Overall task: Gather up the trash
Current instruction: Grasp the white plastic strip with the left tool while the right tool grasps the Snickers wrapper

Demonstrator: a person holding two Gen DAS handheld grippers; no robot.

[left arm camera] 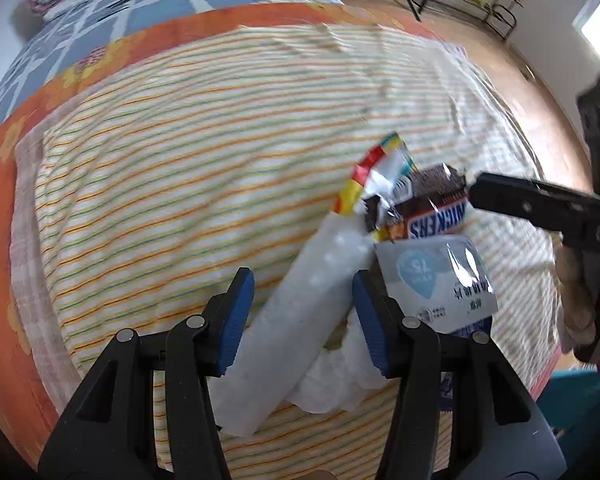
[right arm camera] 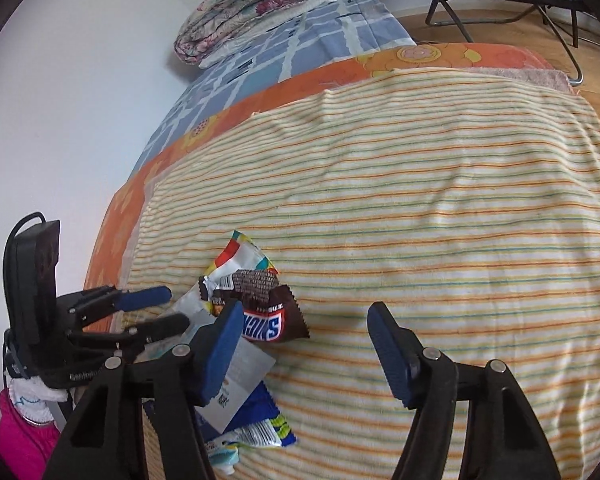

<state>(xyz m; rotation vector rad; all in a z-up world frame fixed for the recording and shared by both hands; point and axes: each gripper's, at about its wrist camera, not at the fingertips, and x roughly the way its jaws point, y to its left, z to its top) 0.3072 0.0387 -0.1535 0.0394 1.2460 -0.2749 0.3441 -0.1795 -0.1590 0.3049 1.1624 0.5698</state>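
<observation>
Left wrist view: my left tool is open astride a white plastic bag, its long axis running forward to the wrappers (piled near the bed's edge). My right tool, open and empty, sits beside them.

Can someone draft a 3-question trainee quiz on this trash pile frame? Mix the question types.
1. True or false: the left gripper is clamped shut on the Snickers wrapper.
2. Multiple choice: the trash lies on A) a wooden floor, B) a striped blanket, C) a folding chair.
3. Short answer: what sits between the left gripper's fingers in the left wrist view?

Key
1. False: its fingers are spread, closed on nothing.
2. B.
3. A white crumpled plastic piece; contact with the fingers cannot be told. The right gripper is open too.
</observation>
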